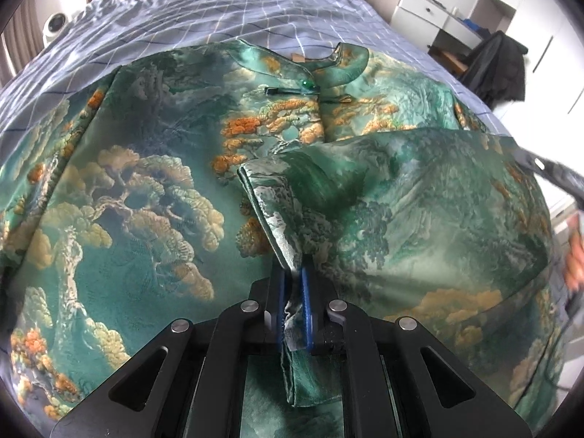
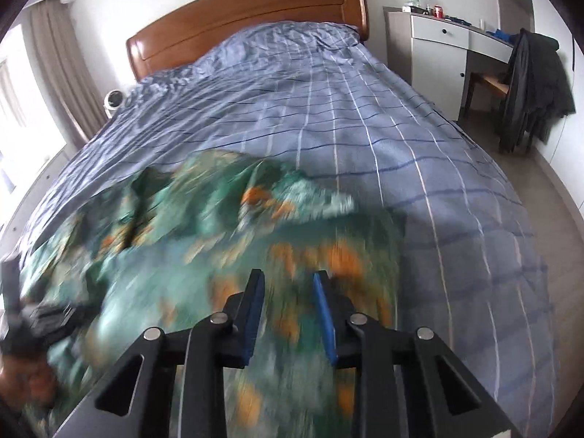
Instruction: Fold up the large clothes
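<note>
A large green silk garment (image 1: 153, 189) with a gold and orange tree print lies spread on the bed, collar (image 1: 328, 62) at the far end. Its right sleeve (image 1: 365, 182) is folded across the body. My left gripper (image 1: 294, 277) is shut on the sleeve's edge, with fabric bunched between the blue pads. In the right wrist view the garment (image 2: 226, 241) is motion-blurred. My right gripper (image 2: 288, 277) is open and empty, hovering above the garment's right part. The right gripper also shows blurred at the right edge of the left wrist view (image 1: 558, 175).
The bed has a blue checked cover (image 2: 365, 116) and a wooden headboard (image 2: 248, 18). A white desk (image 2: 449, 40) and a chair with a dark jacket (image 2: 533, 87) stand to the right. A small white fan (image 2: 115, 100) stands on the left.
</note>
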Available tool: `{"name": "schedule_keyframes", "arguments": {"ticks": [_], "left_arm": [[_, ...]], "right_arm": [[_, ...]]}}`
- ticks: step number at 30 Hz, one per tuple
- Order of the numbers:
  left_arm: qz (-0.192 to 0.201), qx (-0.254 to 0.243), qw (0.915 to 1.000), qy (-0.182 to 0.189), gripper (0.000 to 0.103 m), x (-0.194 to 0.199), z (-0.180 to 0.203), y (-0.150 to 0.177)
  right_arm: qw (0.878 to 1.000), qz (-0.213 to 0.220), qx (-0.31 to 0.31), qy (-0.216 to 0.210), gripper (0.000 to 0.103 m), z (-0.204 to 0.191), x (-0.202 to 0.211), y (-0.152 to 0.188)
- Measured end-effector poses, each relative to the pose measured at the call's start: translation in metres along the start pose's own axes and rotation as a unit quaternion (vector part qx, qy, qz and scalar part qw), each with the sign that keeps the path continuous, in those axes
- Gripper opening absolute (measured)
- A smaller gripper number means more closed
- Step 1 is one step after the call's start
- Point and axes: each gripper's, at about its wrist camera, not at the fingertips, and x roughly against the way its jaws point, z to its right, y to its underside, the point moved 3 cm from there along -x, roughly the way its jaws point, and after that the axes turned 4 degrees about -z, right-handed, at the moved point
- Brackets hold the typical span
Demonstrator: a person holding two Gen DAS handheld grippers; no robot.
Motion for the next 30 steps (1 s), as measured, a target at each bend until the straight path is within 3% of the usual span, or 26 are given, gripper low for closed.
{"name": "schedule_keyframes", "arguments": {"ticks": [2,5,6,11,18,21,28,30], "left_arm": [[0.006,-0.01,0.9999,-0.01,0.007,0.0,0.003,0.002],[0.013,-0.022,0.9994,-0.023,0.007,-0.001,0.006,0.003],[0.015,-0.023,0.9993,-0.025,0.007,-0.001,0.006,0.004],[0.02,-0.021,0.9993,-0.023,0.007,-0.002,0.004,0.004],[0.027,-0.028,0.9986,-0.035,0.007,-0.001,0.008,0.007],[0.031,-0.032,0.9981,-0.042,0.007,-0.002,0.009,0.008],[0.038,-0.043,0.9966,-0.058,0.008,0.002,0.013,0.008],[0.039,-0.036,0.9966,-0.063,0.02,0.009,0.012,0.01]], "right_arm": [[1.0,-0.011,-0.008,0.009,0.028,0.006,-0.029,-0.009],[0.997,-0.073,-0.032,0.0,0.026,0.015,-0.069,-0.003],[0.997,-0.074,-0.032,0.0,0.026,0.016,-0.073,0.0],[0.997,-0.076,-0.017,0.012,0.027,0.007,-0.052,0.013],[0.994,-0.089,0.061,0.025,0.028,-0.024,0.008,0.072],[0.991,-0.115,0.06,0.018,0.028,-0.028,0.011,0.092],[0.991,-0.104,0.077,0.042,0.028,-0.031,-0.012,0.1],[0.99,-0.102,0.079,0.052,0.028,-0.035,-0.011,0.099]]}}
